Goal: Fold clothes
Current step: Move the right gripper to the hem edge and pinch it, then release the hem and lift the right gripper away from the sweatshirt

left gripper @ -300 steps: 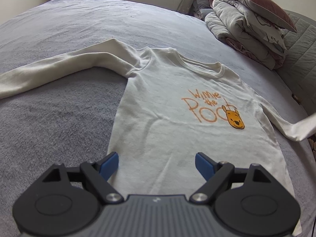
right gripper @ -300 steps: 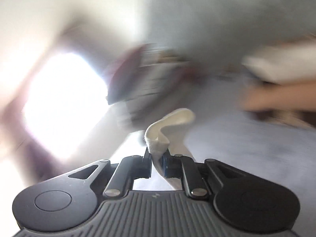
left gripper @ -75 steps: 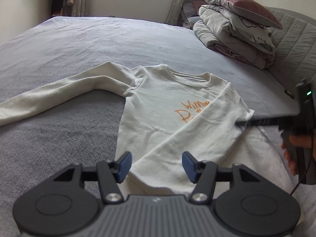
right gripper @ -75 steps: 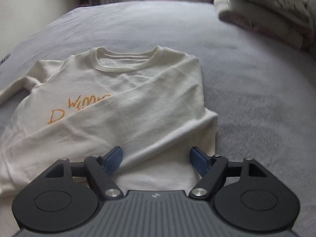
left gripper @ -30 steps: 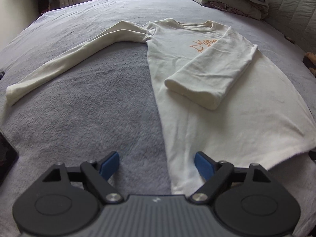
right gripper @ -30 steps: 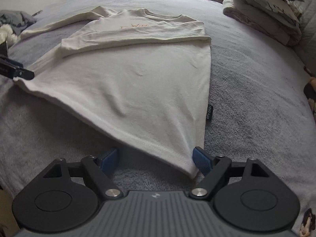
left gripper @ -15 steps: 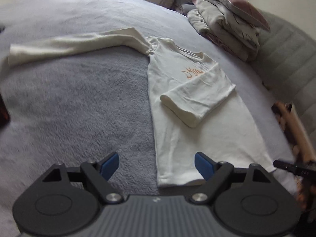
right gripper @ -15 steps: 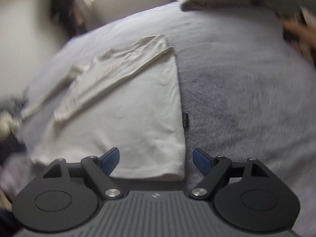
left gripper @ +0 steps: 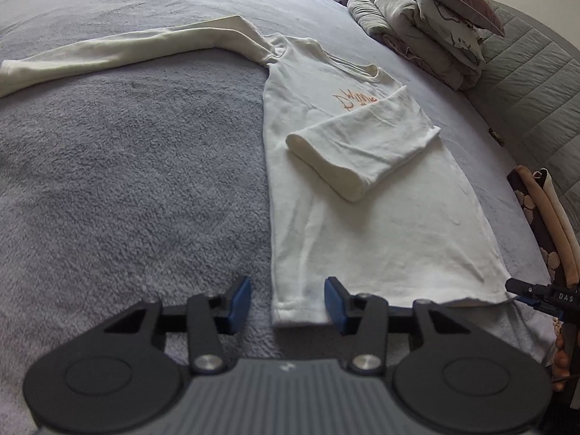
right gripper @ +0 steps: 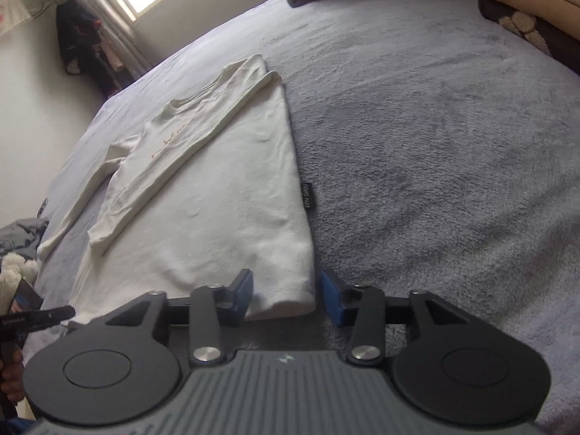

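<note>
- Shirt (left gripper: 380, 224), cream with long sleeves, lies flat on the grey bed (left gripper: 127, 181) in the left wrist view. One sleeve is folded across the chest; the other sleeve (left gripper: 119, 50) stretches out to the left.
- Left tool (left gripper: 288, 302) straddles the near hem corner; its jaws are closing around it but the pads do not yet press the cloth. The right tool's tip (left gripper: 533, 293) shows at the far hem corner.
- In the right wrist view the shirt (right gripper: 203, 203) runs away toward the window, a small side label (right gripper: 308, 195) at its edge.
- Right tool (right gripper: 286, 295) brackets its own hem corner, its jaws also closing, the cloth not visibly pinched.
- Judged by its look, the knit is light, soft and limp; it will sag and drag on the fleecy cover, so take both layers at the hem corners.
</note>
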A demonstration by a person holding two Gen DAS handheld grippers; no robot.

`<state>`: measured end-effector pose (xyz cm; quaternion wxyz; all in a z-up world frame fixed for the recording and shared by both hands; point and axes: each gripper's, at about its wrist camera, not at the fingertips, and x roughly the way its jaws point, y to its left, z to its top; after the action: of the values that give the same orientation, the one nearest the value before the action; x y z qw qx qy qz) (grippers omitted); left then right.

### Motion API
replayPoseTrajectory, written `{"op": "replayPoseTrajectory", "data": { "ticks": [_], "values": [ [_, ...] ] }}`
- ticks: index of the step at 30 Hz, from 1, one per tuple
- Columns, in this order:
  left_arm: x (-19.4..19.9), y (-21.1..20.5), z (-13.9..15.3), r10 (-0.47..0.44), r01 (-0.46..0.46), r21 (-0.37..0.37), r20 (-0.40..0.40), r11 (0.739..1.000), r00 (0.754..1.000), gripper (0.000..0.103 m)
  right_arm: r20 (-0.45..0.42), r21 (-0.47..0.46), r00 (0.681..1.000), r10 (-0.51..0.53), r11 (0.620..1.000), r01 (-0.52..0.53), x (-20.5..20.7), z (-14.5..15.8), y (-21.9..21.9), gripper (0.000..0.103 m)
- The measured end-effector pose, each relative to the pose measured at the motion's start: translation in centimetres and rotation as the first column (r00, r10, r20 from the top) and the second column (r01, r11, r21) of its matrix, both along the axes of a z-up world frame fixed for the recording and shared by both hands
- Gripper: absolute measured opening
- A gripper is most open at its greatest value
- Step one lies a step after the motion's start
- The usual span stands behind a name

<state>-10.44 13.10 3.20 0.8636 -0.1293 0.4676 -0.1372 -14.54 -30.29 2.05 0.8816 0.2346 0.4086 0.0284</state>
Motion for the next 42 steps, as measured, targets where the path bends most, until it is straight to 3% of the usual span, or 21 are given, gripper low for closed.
{"op": "replayPoseTrajectory", "data": {
  "ticks": [2, 4, 6, 10, 17, 20, 23, 26, 28, 32, 36, 38, 42],
  "values": [
    [0.0, 0.1, -0.1, 0.012, -0.012, 0.012, 0.003, 1.000, 1.000, 0.024, -0.008, 0.000, 1.000, -0.015, 1.000, 0.015, -0.2, -0.3, -0.5, 0.022],
    [0.0, 0.4, -0.1, 0.025, -0.025, -0.010, -0.003, 1.000, 1.000, 0.013, -0.007, -0.011, 1.000, -0.010, 1.000, 0.010, -0.1, -0.4, -0.5, 0.019],
    [-0.1, 0.4, 0.1, 0.035, -0.035, -0.008, 0.001, 0.999, 0.999, 0.012, 0.004, -0.026, 1.000, -0.011, 1.000, 0.011, -0.2, -0.2, -0.3, 0.010],
    [-0.3, 1.1, 0.4, 0.062, -0.062, -0.034, -0.007, 0.998, 0.998, 0.006, 0.048, -0.012, 0.998, -0.034, 0.999, 0.034, -0.9, 0.6, -0.6, 0.009],
    [-0.9, 1.6, 1.4, 0.060, -0.059, -0.054, 0.010, 0.997, 0.998, 0.006, 0.129, 0.040, 0.991, -0.037, 0.999, 0.032, -1.8, 2.2, -1.0, 0.008],
    [-0.8, 1.6, 1.2, 0.060, -0.061, -0.049, -0.003, 0.997, 0.998, 0.006, 0.129, 0.026, 0.990, -0.053, 0.998, 0.050, -1.9, 2.3, -1.1, 0.009],
    [-0.6, 1.3, 0.9, 0.054, -0.054, -0.029, -0.019, 0.998, 0.998, 0.006, 0.054, -0.018, 0.998, -0.045, 0.999, 0.046, -1.3, 1.6, -0.7, 0.009],
    [-0.5, 1.0, 0.3, 0.037, -0.037, 0.001, -0.040, 0.999, 0.999, 0.008, -0.004, -0.136, 1.000, -0.028, 0.990, 0.027, -0.8, 0.7, 0.4, 0.011],
    [-0.6, 1.1, 0.4, 0.036, -0.035, 0.008, -0.038, 0.999, 0.999, 0.012, 0.011, -0.184, 1.000, -0.022, 0.983, 0.024, -1.0, 0.9, 0.8, 0.016],
    [-0.8, 2.4, 1.0, 0.066, -0.066, -0.017, -0.040, 0.998, 0.997, 0.021, 0.045, -0.257, 0.998, -0.046, 0.965, 0.056, -1.4, 1.6, 1.0, 0.036],
    [-1.1, 4.0, 1.9, 0.118, -0.118, 0.030, -0.003, 0.993, 0.993, 0.020, 0.099, -0.308, 0.990, -0.096, 0.943, 0.123, -1.5, 2.6, 0.5, 0.039],
    [-0.9, 4.7, 2.3, 0.140, -0.140, 0.006, 0.013, 0.990, 0.990, 0.020, 0.132, -0.312, 0.987, -0.097, 0.941, 0.134, -1.2, 3.3, 0.5, 0.042],
    [0.0, 3.6, 3.0, 0.119, -0.119, -0.006, 0.037, 0.993, 0.992, 0.020, 0.176, -0.345, 0.984, -0.012, 0.936, 0.073, 0.9, 5.0, 2.0, 0.050]
  ]
}}
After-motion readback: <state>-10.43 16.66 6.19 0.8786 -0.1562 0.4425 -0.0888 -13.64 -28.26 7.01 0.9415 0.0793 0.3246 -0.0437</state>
